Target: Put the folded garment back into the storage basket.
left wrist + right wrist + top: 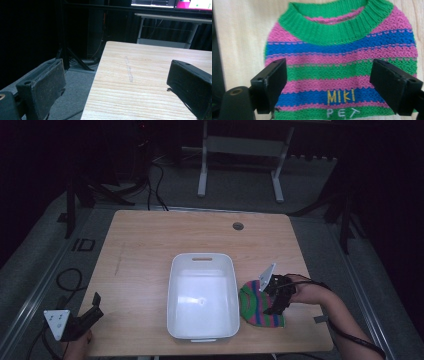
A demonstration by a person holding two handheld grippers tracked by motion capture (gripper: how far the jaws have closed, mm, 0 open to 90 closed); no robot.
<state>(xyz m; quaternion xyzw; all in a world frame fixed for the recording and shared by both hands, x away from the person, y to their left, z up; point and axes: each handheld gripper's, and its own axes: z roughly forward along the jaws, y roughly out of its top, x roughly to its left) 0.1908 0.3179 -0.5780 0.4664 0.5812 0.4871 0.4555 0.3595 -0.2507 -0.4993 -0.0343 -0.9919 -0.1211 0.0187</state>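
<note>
The right hand-held gripper (276, 301) hovers, jaws wide, over a striped knit garment (257, 305) lying flat on the tabletop (140, 240) beside the white tub (202, 296). The right gripper view reveals its "MIKI PET" lettering (341, 96). The left hand-held gripper (92, 309), jaws wide, holds nothing at the tabletop's near-left corner.

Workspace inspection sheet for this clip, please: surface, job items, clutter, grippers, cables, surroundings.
Surface: wooden table, faint scuff near its left side, round grommet at the far edge.
Job's things: white bin, nothing inside; striped knit pet sweater flat to its right, lettered MIKI PET.
Clutter: nothing seen.
Grippers: left gripper open at the near-left corner; right gripper open above the sweater.
Cables: black cables on the floor beyond; one loop at left.
Surroundings: dark room, white desk frame behind.
</note>
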